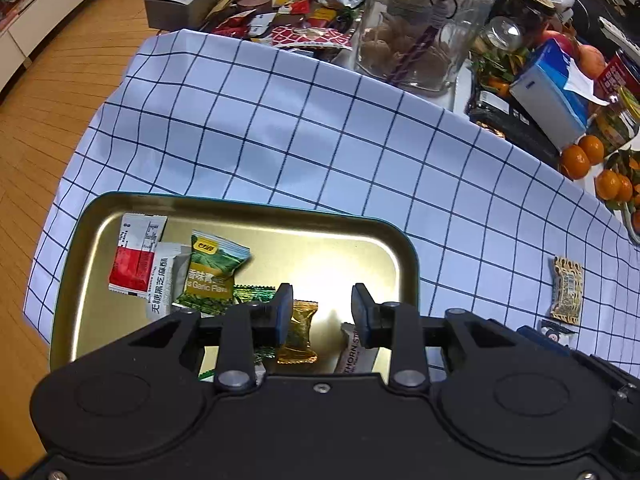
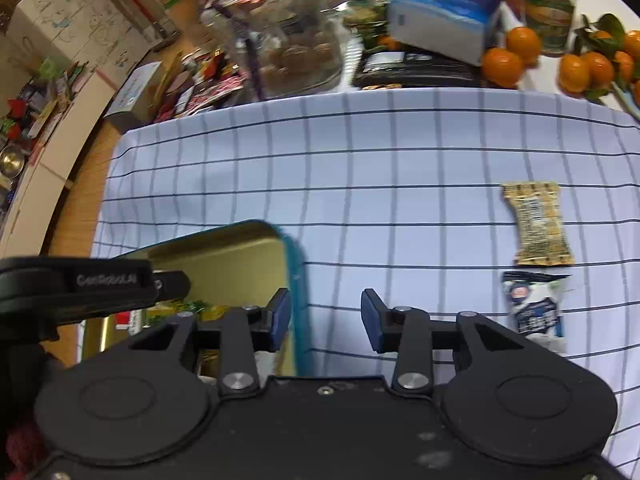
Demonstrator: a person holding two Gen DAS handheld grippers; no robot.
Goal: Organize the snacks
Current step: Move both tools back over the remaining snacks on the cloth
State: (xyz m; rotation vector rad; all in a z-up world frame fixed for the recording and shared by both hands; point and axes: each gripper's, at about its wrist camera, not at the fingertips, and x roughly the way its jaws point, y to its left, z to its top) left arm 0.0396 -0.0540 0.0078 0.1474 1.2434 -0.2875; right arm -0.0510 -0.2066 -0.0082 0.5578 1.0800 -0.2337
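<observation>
Gathering packets into the gold tray [image 1: 240, 210]: several inside, two left on the checked cloth [image 2: 400, 168]. Left gripper [image 1: 322, 312] and right gripper [image 2: 326, 316] both part-open, empty. Next, I judge: right reaches the tan packet [image 2: 536, 224].

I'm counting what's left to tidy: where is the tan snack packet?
The tan packet lies on the checked cloth, right of the tray in the right wrist view, just beyond a blue-and-white packet.
</observation>
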